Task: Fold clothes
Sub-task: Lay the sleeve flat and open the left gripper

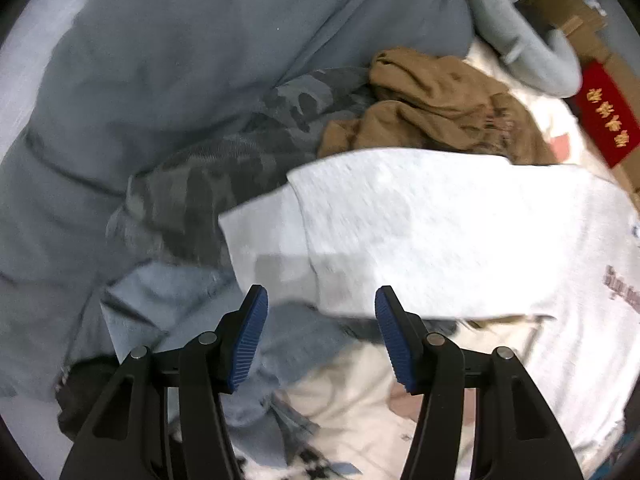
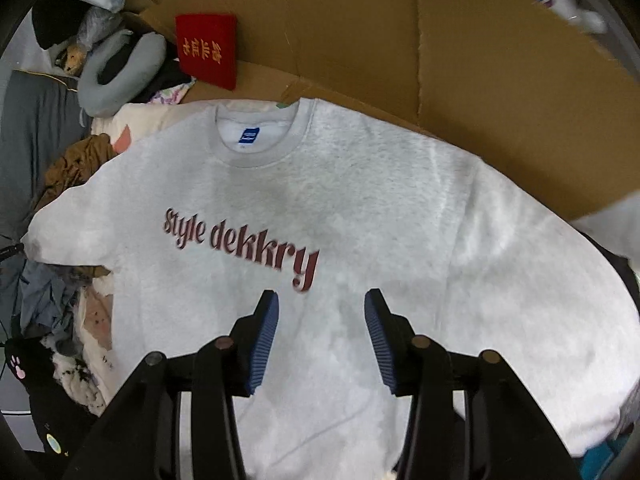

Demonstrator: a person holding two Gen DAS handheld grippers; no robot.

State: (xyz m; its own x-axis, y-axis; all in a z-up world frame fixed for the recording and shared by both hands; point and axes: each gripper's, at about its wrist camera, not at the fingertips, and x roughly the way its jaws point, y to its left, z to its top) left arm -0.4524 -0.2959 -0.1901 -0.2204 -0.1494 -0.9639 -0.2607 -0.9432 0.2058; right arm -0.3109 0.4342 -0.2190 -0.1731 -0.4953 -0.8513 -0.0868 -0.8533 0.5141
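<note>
The grey sweatshirt lies face up and spread across the bed, collar toward the cardboard at its far edge, seemingly ready for folding, while the left gripper and right gripper hover above it, jaws apart and empty.

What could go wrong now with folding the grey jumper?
1. The grey sweatshirt lies amid clutter: its sleeve rests over a brown garment and camouflage cloth, so a grab there might catch those too.
2. Both grippers, left and right, are open with nothing held, so the sleeve may stay spread out.
3. The surface underneath looks lumpy, so folds may come out crooked.
</note>
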